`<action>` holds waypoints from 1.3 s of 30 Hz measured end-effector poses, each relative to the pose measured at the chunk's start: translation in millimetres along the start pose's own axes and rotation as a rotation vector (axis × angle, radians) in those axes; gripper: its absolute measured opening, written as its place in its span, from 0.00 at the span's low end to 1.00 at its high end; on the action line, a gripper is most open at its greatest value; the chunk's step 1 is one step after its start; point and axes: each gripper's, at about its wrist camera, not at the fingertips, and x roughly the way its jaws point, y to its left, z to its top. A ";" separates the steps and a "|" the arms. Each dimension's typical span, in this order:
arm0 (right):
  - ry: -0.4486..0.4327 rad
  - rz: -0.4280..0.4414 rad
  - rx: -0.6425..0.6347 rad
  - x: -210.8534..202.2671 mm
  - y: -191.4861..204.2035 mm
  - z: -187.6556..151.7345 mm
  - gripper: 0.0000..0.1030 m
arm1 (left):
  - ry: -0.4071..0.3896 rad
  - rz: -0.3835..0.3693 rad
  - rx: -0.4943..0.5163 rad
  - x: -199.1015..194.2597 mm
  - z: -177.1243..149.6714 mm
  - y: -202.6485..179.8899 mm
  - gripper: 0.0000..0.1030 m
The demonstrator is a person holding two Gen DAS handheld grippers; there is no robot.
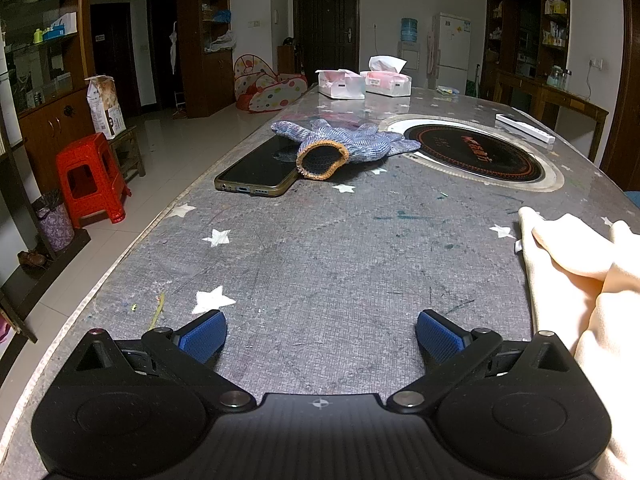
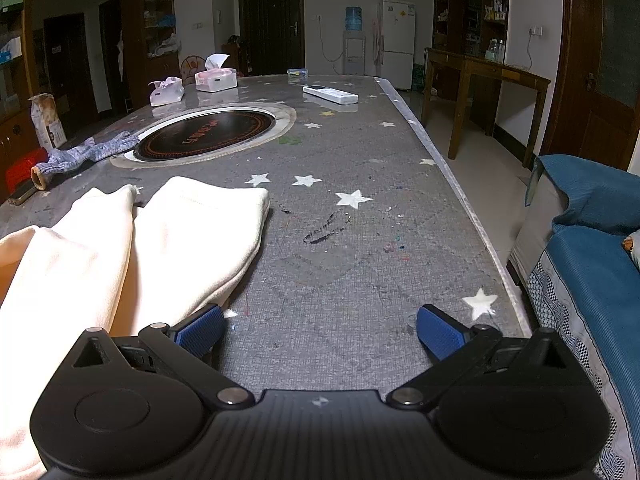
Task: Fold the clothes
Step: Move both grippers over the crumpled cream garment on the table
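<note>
Left gripper (image 1: 321, 338) spread wide over bare grey table (image 1: 320, 248), nothing between the blue pads (image 1: 202, 338); cream garment (image 1: 580, 272) at 3 o'clock, apart from it; right gripper (image 2: 320, 336) likewise gaping, empty; cream garment (image 2: 140, 248) at 10 o'clock, touching the left pad; knit glove (image 1: 344, 144) and phone (image 1: 260, 168) toward 12.

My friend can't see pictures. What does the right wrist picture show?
The open right gripper hovers over a grey star-patterned table, holding nothing. A cream garment lies beside its left finger, and a blue knit glove lies farther off.
</note>
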 end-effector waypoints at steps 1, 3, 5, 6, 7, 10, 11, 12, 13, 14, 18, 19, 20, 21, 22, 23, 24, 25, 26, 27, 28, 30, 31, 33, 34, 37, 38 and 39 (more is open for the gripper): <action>0.000 0.001 0.001 -1.2 0.7 -0.8 1.00 | 0.002 0.001 0.002 -1.2 -0.4 -0.5 1.00; 0.000 0.002 0.004 -3.5 2.1 -2.4 1.00 | 0.006 -0.001 0.003 -5.1 -2.0 -2.5 1.00; 0.000 0.004 0.006 -5.9 3.5 -4.0 1.00 | 0.013 -0.003 0.003 -7.1 -2.9 -3.9 1.00; 0.000 0.005 0.008 -7.0 4.3 -4.9 1.00 | 0.017 -0.004 0.003 -6.9 -3.2 -4.4 1.00; -0.001 0.005 0.009 -8.2 5.0 -5.7 1.00 | 0.023 -0.006 0.003 -9.6 -4.7 -5.4 1.00; 0.000 0.021 0.030 -17.4 1.2 -8.7 1.00 | 0.040 -0.022 0.012 -21.5 -10.9 -10.4 1.00; -0.003 0.024 0.035 -20.7 0.8 -9.3 1.00 | 0.042 -0.028 0.018 -25.9 -12.8 -11.9 1.00; -0.007 0.024 0.037 -24.4 0.9 -10.3 1.00 | 0.044 -0.033 0.024 -30.3 -14.5 -13.8 1.00; -0.012 0.025 0.040 -28.0 0.9 -11.2 1.00 | 0.046 -0.037 0.030 -34.8 -16.3 -15.7 1.00; -0.016 0.025 0.042 -31.7 0.9 -12.2 1.00 | 0.048 -0.041 0.034 -38.6 -18.0 -17.7 1.00; -0.042 0.015 0.010 -51.2 6.5 -16.3 1.00 | 0.048 -0.054 0.043 -54.0 -23.8 -24.7 1.00; -0.050 0.012 0.000 -56.2 8.4 -17.8 1.00 | 0.047 -0.055 0.042 -58.0 -24.8 -26.2 1.00; -0.058 0.010 -0.011 -61.3 10.4 -19.4 1.00 | 0.047 -0.055 0.041 -61.8 -25.4 -27.2 1.00; -0.064 0.007 -0.021 -65.0 12.6 -20.8 1.00 | 0.049 -0.055 0.039 -65.5 -25.8 -28.0 1.00; -0.069 0.005 -0.030 -68.4 15.0 -22.0 1.00 | 0.051 -0.052 0.039 -68.6 -26.3 -28.7 1.00; -0.074 0.005 -0.043 -71.7 18.7 -23.4 1.00 | 0.053 -0.049 0.040 -71.3 -26.8 -29.5 1.00; -0.077 0.007 -0.048 -74.2 21.1 -24.5 1.00 | 0.055 -0.045 0.040 -74.0 -27.3 -30.2 1.00; -0.080 0.009 -0.050 -76.4 22.9 -25.6 1.00 | 0.057 -0.043 0.041 -76.1 -27.6 -30.8 1.00; -0.083 0.012 -0.051 -78.7 24.8 -26.6 1.00 | 0.061 -0.041 0.043 -78.4 -28.0 -31.3 1.00; -0.083 0.017 -0.048 -81.0 26.5 -27.6 1.00 | 0.064 -0.041 0.044 -80.5 -28.3 -31.6 1.00; -0.083 0.023 -0.044 -83.3 28.2 -28.5 1.00 | 0.064 -0.041 0.044 -82.8 -28.8 -31.7 1.00; -0.078 0.035 -0.036 -85.7 30.7 -29.3 1.00 | 0.057 -0.047 0.045 -88.8 -29.3 -32.5 1.00; -0.076 0.041 -0.033 -87.3 31.8 -30.1 1.00 | 0.054 -0.051 0.045 -91.7 -29.6 -33.4 1.00; -0.076 0.048 -0.031 -90.7 34.8 -32.8 1.00 | 0.051 -0.060 0.048 -96.8 -30.0 -35.6 1.00; -0.075 0.052 -0.031 -92.4 36.3 -33.9 1.00 | 0.049 -0.064 0.049 -99.3 -30.1 -36.7 1.00; -0.071 0.064 -0.032 -96.8 41.1 -37.5 1.00 | 0.045 -0.079 0.054 -106.0 -30.5 -40.5 1.00; -0.071 0.068 -0.032 -98.4 42.5 -38.8 1.00 | 0.042 -0.087 0.056 -107.8 -30.5 -41.9 1.00; -0.070 0.071 -0.032 -99.3 43.6 -39.3 1.00 | 0.042 -0.094 0.058 -109.6 -30.8 -43.5 1.00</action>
